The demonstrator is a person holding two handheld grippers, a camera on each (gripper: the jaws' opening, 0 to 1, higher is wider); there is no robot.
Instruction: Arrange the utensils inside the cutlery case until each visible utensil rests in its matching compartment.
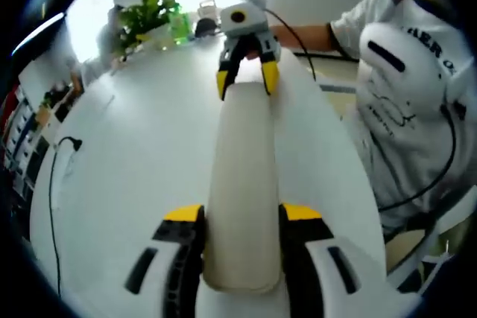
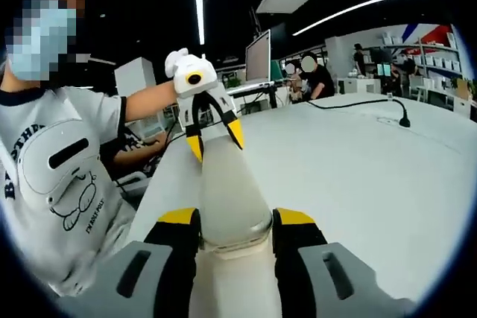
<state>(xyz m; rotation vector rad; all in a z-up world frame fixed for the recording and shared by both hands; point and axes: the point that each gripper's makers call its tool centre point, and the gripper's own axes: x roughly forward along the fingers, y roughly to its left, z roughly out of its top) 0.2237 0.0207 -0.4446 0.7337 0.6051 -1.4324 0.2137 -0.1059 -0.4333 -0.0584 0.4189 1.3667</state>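
Two grippers on one object right now: you've got the long cream-coloured, smooth-sided cutlery case (image 1: 242,191) pinched at both ends and carried above the white table (image 1: 134,169), over the stretch near its edge on your body side. Your left gripper (image 1: 242,247) has its yellow-tipped jaws closed against the near end of the case, and your right gripper (image 2: 237,236) is clamped the same way on the opposite end, each one facing the other along the case's length. Whether the case touches the table or hangs just clear of it, I can't tell. No utensils are showing on the table, so I'd judge sorting hasn't started. That case looks like rigid, light plastic with a glossy skin, so expect it to be slippery under narrow pads; squeeze on the flat long sides close to the ends, keep both hands level, and don't twist one end against the other.
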